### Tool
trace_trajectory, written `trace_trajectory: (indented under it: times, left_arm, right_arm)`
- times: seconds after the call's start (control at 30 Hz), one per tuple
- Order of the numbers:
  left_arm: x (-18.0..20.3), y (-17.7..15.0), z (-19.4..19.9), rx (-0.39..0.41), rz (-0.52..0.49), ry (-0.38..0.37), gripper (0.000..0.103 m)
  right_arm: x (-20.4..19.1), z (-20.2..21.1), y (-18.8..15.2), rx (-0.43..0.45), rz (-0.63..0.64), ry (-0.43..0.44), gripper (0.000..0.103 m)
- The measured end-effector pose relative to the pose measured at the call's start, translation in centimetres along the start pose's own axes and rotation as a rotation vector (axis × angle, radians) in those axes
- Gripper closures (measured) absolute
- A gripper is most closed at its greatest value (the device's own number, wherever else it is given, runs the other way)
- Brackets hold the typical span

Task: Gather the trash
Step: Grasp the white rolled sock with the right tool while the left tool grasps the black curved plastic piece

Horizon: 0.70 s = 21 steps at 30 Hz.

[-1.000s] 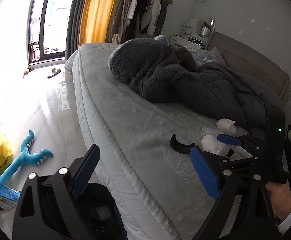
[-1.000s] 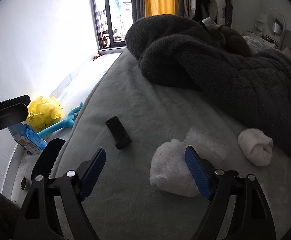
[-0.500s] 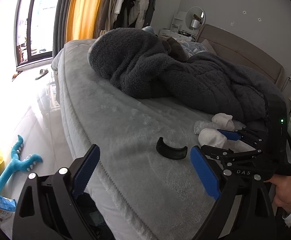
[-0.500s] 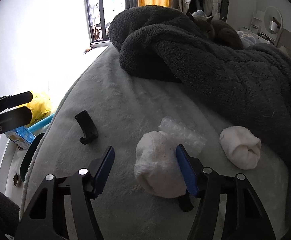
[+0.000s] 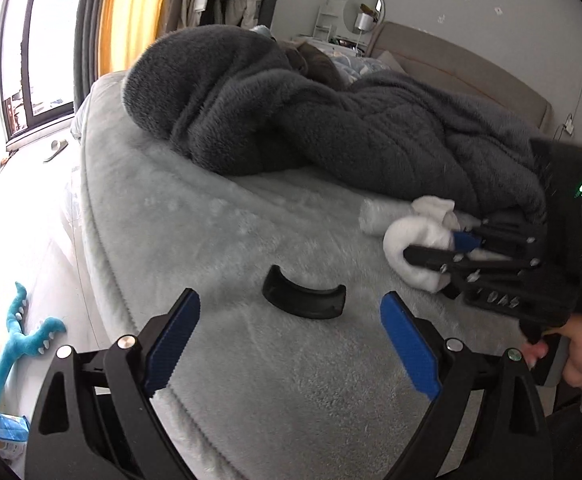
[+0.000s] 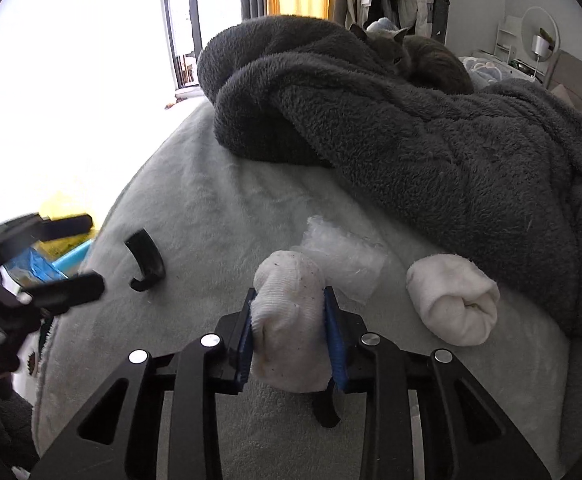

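R gripper (image 6: pixel 289 334) jaws clenched on a soft white sock ball (image 6: pixel 291 320) atop the fuzzy grey bed (image 6: pixel 211 208). L gripper (image 5: pixel 287 344) jaws wide, nothing gripped; curved black plastic piece (image 5: pixel 305 298) lies just ahead of them, beside the sock ball.

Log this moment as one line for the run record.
right gripper: shut on white sock | left gripper: open, empty, facing black curved piece | surface: bed

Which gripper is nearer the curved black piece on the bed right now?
Left. The left gripper hangs open just short of the curved black piece, which sits ahead between its fingers. The right gripper is off to the side, shut on a white sock.
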<state>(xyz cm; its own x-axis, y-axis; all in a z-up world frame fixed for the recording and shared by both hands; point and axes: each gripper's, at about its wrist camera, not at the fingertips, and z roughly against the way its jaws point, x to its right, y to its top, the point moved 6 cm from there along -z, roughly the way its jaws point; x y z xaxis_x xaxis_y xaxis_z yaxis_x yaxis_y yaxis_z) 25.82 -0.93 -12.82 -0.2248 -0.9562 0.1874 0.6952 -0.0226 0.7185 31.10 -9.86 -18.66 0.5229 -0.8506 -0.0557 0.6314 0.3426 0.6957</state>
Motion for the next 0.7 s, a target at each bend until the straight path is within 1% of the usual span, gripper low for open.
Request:
trace_trajectory:
  times: [0.1,0.2,0.27,0.33,0.43,0.5,0.6,0.67,0.7]
  left_arm:
    - [0.3,-0.2,-0.4,-0.008,-0.009,0.006,0.01]
    - [0.5,-0.4,-1.0,-0.021,-0.017,0.024,0.015]
    - [0.5,-0.6,-1.5,-0.034,-0.025,0.036,0.018]
    - [0.5,-0.8,-1.9,-0.036,-0.029,0.035,0.019]
    - [0.4,-0.8,-2.5,-0.042,-0.023,0.037,0.024]
    - [0.5,-0.9,-2.8,-0.045,-0.02,0.037,0.027]
    - [0.8,-0.7,-3.1,-0.045,-0.022,0.037,0.033]
    - [1.1,-0.6,-3.4,-0.054,-0.027,0.04,0.042]
    - [1.2,-0.6,-3.6,-0.06,-0.031,0.048,0.044]
  right_arm:
    - [0.2,1.2,0.6,0.048,-0.022,0.041,0.071]
    - [0.5,2.0,0.9,0.077,-0.051,0.077,0.071]
    - [0.9,2.5,1.0,0.086,-0.074,0.101,0.071]
    - [1.2,2.9,0.9,0.094,-0.094,0.116,0.071]
    - [1.8,3.4,0.9,0.103,-0.131,0.155,0.071]
    - [2.1,3.7,0.9,0.11,-0.143,0.164,0.071]
    - [2.6,4.3,0.7,0.118,-0.148,0.163,0.071]
    - [2.9,4.6,0.5,0.119,-0.153,0.161,0.071]
    - [3.0,4.7,0.5,0.118,-0.154,0.159,0.071]
